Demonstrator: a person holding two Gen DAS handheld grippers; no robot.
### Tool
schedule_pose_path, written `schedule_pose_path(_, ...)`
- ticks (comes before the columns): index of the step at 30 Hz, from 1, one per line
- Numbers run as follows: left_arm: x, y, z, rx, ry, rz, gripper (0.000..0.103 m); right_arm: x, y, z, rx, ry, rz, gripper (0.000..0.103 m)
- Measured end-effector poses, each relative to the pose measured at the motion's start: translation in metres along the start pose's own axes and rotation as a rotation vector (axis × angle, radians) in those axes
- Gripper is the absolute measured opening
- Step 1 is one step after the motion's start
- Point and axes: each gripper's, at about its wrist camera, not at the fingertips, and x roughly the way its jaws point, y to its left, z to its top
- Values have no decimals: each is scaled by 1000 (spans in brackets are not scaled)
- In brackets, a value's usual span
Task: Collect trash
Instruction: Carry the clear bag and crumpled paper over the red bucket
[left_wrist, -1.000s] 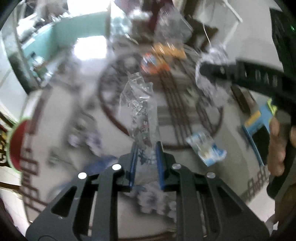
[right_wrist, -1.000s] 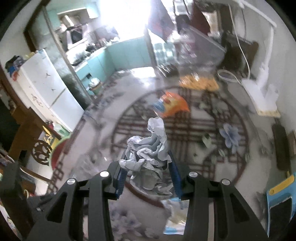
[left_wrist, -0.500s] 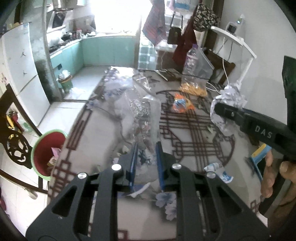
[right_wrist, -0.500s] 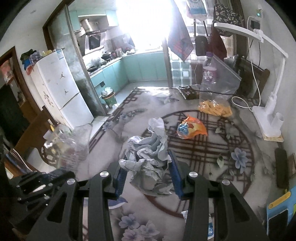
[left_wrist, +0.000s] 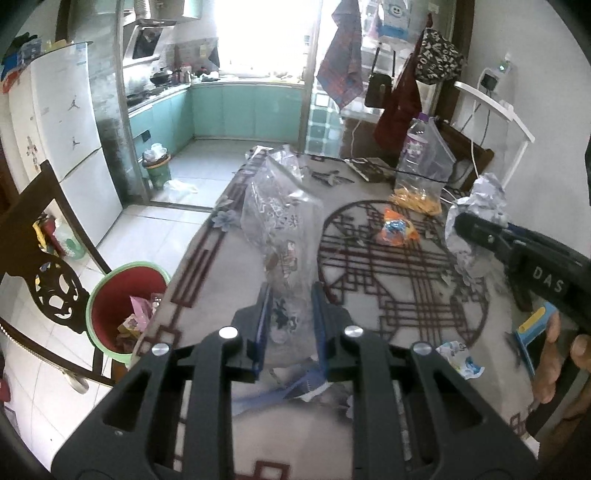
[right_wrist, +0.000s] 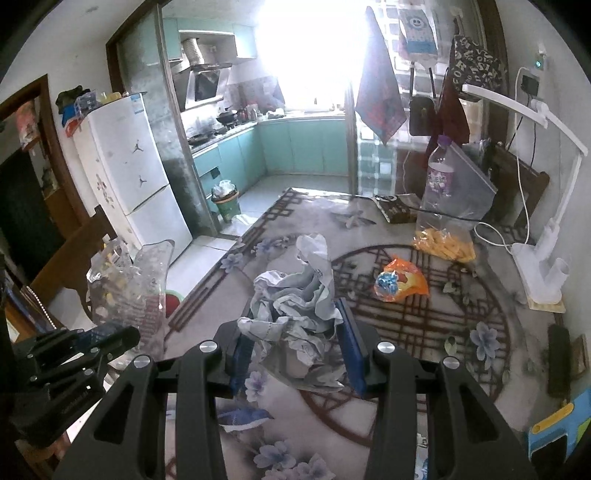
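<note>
I have trash in both tools. My left gripper (left_wrist: 288, 325) pinches the bottom of a clear plastic wrapper (left_wrist: 282, 225), so the wrapper stands up tall and loose above the jaws. My right gripper (right_wrist: 293, 345) is pressed on a crumpled paper ball (right_wrist: 295, 306); the jaws stay partly apart only because the ball is thick. I think I hold both pieces high so that they do not drag over the table (left_wrist: 221, 295) while I carry them.

The red bin with the green rim (left_wrist: 125, 302) stands on the floor at the left, just beside the left table edge and below it, close to a dark wooden chair (left_wrist: 48, 280). It already has some rubbish inside. I judge the way to it is open for the left tool; the chair back is the one thing to avoid.

On the table there is more to collect: an orange snack wrapper (left_wrist: 397, 227) far at the middle, and a small white and blue packet (left_wrist: 460, 358) near at the right.
</note>
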Motion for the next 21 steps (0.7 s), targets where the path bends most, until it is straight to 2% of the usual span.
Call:
schedule_pose_path(12,4,38,9,-37,-5,25,20,23,31,10,-28,18,19,41)
schedule_pose_path(21,18,97,27,-26,-6,-10,20,53,89,28,-30,22,-6,41)
